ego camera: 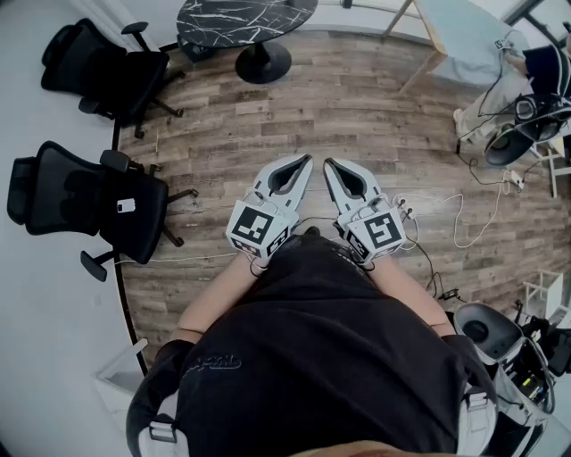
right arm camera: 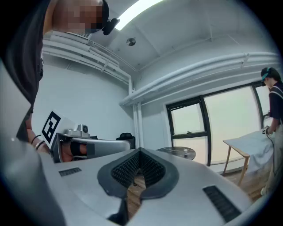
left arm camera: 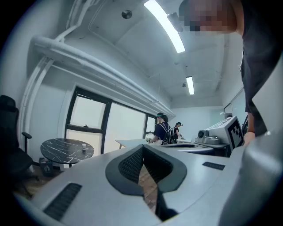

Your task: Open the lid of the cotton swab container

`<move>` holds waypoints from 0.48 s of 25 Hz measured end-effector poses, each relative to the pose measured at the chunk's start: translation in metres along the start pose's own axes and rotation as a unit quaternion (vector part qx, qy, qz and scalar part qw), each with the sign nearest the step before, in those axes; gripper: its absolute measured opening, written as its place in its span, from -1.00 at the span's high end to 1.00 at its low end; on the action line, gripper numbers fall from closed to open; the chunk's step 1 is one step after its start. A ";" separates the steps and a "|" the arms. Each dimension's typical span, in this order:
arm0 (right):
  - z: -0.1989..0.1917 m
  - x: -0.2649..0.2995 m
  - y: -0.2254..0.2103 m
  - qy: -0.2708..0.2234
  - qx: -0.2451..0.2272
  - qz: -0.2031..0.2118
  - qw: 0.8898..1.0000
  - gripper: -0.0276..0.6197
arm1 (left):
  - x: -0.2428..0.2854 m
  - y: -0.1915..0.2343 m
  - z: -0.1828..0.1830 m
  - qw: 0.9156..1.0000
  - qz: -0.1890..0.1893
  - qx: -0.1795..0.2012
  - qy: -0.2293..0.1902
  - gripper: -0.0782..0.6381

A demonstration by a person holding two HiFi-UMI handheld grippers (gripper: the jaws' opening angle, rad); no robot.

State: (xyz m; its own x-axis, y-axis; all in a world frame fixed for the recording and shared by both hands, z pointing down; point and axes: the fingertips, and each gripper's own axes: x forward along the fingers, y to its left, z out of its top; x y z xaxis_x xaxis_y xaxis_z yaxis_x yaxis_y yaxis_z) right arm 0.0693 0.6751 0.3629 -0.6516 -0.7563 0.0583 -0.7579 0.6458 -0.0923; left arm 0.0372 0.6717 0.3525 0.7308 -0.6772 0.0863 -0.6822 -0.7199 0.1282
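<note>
**Head view:** A person in a black shirt (ego camera: pixel 312 357) looks down at a wooden floor (ego camera: pixel 357 107). The left gripper (ego camera: pixel 306 162) and the right gripper (ego camera: pixel 328 164) are held out in front of the body, side by side. Their tips are near each other but not touching. Both point away from the person. One black chair (ego camera: pixel 94 201) stands at the left, and a second black chair (ego camera: pixel 107 62) stands above it. A round black table (ego camera: pixel 245 18) is at the top. A white cable (ego camera: pixel 464 223) lies on the floor at the right.

**Left gripper view:** The left gripper (left arm camera: pixel 142 147) points flat across the room. Its fingers (left arm camera: pixel 128 170) are pressed together at the tips and hold nothing. Only the floor shows through the little gap behind the tips. The round black table (left arm camera: pixel 66 151) stands at the left under big windows (left arm camera: pixel 112 128). Two people (left arm camera: pixel 162 131) stand far off. The right gripper's marker cube (left arm camera: pixel 234 131) shows at the right.

**Right gripper view:** The right gripper (right arm camera: pixel 139 151) also points flat. Its fingers (right arm camera: pixel 128 170) are closed tight on nothing. The left gripper's marker cube (right arm camera: pixel 51 126) shows at the left. The round black table (right arm camera: pixel 177 152) stands ahead by a window (right arm camera: pixel 190 119). A wooden table (right arm camera: pixel 245 143) stands at the right.

I cannot tell where the cotton swab container is, because no view shows it.
</note>
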 end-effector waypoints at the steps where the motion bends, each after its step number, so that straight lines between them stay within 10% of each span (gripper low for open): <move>1: 0.000 0.001 0.000 0.001 0.000 0.000 1.000 0.84 | 0.000 0.000 0.000 1.000 0.000 0.000 0.001 0.74; 12: 0.002 0.009 -0.006 -0.004 0.004 -0.001 1.000 0.84 | 0.006 0.010 -0.001 1.000 -0.002 -0.002 0.002 0.74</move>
State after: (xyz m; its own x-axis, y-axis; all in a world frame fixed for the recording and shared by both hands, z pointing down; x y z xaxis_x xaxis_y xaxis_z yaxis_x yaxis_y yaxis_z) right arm 0.0675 0.6642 0.3620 -0.6503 -0.7581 0.0497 -0.7584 0.6441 -0.0997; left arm 0.0343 0.6605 0.3548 0.7340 -0.6731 0.0900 -0.6787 -0.7223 0.1327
